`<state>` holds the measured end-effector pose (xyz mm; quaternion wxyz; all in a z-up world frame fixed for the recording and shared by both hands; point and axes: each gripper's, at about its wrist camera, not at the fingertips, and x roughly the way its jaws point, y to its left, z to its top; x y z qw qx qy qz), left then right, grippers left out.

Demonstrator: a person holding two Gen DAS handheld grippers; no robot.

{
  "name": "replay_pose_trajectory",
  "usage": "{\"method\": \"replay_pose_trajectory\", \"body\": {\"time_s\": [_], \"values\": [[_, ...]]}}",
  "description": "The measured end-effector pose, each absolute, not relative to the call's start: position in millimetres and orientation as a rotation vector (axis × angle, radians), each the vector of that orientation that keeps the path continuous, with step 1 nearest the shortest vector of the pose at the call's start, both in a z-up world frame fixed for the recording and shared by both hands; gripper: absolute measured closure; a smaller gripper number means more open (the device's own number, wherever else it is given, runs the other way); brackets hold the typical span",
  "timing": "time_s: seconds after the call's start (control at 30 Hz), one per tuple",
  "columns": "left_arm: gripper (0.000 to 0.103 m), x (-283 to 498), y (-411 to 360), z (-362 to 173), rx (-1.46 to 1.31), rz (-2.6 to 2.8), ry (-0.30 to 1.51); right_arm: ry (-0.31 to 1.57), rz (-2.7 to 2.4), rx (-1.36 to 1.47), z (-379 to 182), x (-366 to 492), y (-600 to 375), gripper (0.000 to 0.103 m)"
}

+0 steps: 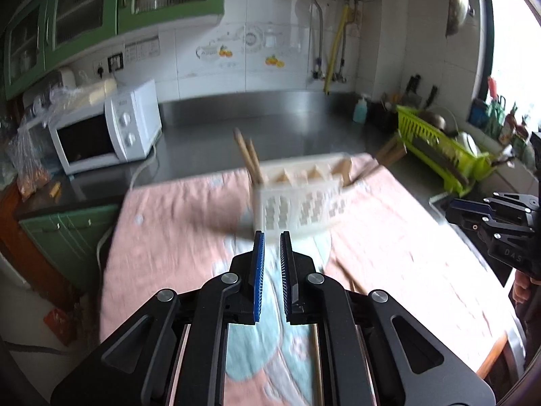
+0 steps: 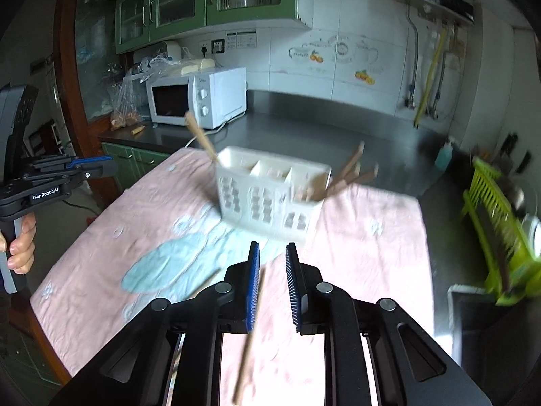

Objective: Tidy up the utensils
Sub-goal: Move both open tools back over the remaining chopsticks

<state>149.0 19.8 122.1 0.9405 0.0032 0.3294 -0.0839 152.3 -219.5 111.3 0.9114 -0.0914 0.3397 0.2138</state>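
While both jaws stood spread and empty, the white utensil caddy [image 2: 270,191] sat at twelve o'clock of the right gripper [image 2: 272,253] and left gripper [image 1: 272,241]; a loose chopstick [image 2: 248,345] below risked rolling off the pink cloth [image 2: 368,257] if nudged.

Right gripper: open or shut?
Open. Right gripper shows pink cloth between its pads; nothing held, and a chopstick lies beneath.
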Motion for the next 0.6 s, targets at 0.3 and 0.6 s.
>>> {"method": "replay_pose_trajectory", "body": {"time_s": [0.3, 0.6], "values": [[0.093, 96.3, 12.2, 41.0, -0.002, -0.191, 0.764, 0.788, 0.445, -0.102, 27.7, 105.8, -225.1, 0.087], [0.093, 73.2, -8.1, -27.5, -0.027, -0.261, 0.879, 0.868, 0.421, -0.087, -31.1, 93.7, -222.6, 0.087]]}}
